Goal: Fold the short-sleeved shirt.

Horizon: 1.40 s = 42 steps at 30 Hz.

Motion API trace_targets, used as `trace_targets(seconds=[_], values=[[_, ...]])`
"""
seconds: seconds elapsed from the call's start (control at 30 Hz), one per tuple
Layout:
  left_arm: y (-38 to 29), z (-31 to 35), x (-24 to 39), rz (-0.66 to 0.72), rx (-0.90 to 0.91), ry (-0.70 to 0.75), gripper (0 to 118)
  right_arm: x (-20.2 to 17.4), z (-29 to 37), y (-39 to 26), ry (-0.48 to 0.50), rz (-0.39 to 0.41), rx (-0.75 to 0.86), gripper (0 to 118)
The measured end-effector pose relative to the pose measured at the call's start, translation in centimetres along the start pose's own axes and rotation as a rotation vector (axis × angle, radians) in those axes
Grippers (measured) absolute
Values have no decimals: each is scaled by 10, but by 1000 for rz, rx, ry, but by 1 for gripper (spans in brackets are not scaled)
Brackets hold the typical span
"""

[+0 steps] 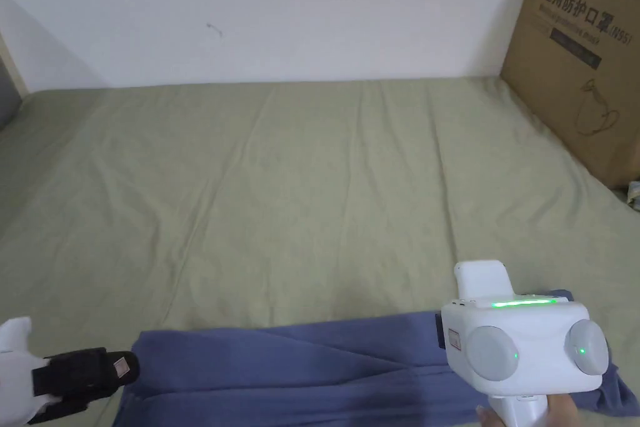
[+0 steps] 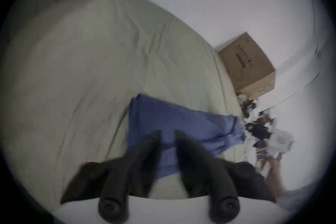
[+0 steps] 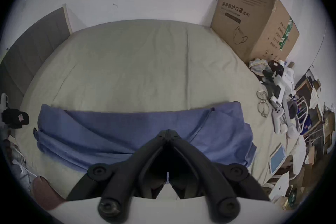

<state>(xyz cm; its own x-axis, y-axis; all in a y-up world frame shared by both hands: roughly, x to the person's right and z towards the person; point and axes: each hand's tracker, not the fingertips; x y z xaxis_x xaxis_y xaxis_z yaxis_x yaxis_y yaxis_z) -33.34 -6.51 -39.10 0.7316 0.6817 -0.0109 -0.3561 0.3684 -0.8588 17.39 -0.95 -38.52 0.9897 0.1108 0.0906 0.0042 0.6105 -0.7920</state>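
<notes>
The blue short-sleeved shirt (image 1: 300, 366) lies folded into a long band across the near edge of the olive-green bed sheet (image 1: 281, 197). My left gripper (image 1: 122, 367) hovers just off the band's left end. In the left gripper view its black jaws (image 2: 167, 135) stand apart and blurred, pointing at the shirt (image 2: 181, 118), with nothing clamped. My right gripper's white body (image 1: 525, 347) is over the band's right part. In the right gripper view its jaws (image 3: 168, 130) meet tip to tip above the shirt (image 3: 109, 129), no cloth between them.
A large cardboard box (image 1: 581, 59) stands at the bed's far right corner against the white wall. Glasses (image 3: 262, 103), white devices (image 3: 283, 86) and other clutter lie along the bed's right side. A grey headboard (image 3: 32, 57) bounds the left.
</notes>
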Motion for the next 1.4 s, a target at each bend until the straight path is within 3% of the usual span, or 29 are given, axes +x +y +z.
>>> trace_targets(seconds=[0.03,0.07,0.1,0.3,0.43,0.5,0.53,0.57,0.6,0.63,0.67,0.7,0.73,0.87,1.0,1.07,1.3,1.4], values=[[-1,-4,-8,14,-32,7,60,-2,-1,-1,-1,-2,-6,0],[-3,-9,-16,10,-41,6,104,0,-4,-3,3,-3,-8,0],[-7,-10,-26,11,-38,-12,118,-2,-6,-4,7,0,-14,0],[-8,-41,-59,186,-75,-231,118,4,-8,-10,34,39,-62,0],[-8,-69,-70,343,-36,-536,118,17,-5,-9,22,38,-66,0],[-12,-86,-66,356,-81,-602,118,24,-5,-6,25,24,-70,0],[-11,-93,-62,326,-109,-615,116,26,-5,-5,36,14,-78,0],[-4,-101,-76,308,-115,-610,104,27,-6,-4,42,8,-83,0],[-1,-105,-80,310,-114,-601,78,29,-7,-3,45,3,-86,0],[1,-111,-85,315,-131,-523,34,29,-8,-3,49,1,-86,0],[1,-117,-90,286,-143,-368,5,28,-8,-3,52,2,-87,0],[-19,-120,-77,213,-166,-156,5,27,-9,-2,56,6,-88,0],[-22,-114,-67,229,-92,-400,5,27,-10,-2,59,11,-91,0],[-19,-108,-55,204,-93,-320,4,24,-13,-4,75,22,-103,0],[-8,-77,-19,53,-50,-117,4,22,-13,-5,95,24,-109,0],[-5,-54,-2,-20,-22,-91,4,22,-11,-4,120,17,-107,0],[3,0,50,-400,45,613,4,17,1,-4,157,36,-80,0],[-1,-2,67,-488,36,761,4,20,6,-5,194,3,-67,0]])
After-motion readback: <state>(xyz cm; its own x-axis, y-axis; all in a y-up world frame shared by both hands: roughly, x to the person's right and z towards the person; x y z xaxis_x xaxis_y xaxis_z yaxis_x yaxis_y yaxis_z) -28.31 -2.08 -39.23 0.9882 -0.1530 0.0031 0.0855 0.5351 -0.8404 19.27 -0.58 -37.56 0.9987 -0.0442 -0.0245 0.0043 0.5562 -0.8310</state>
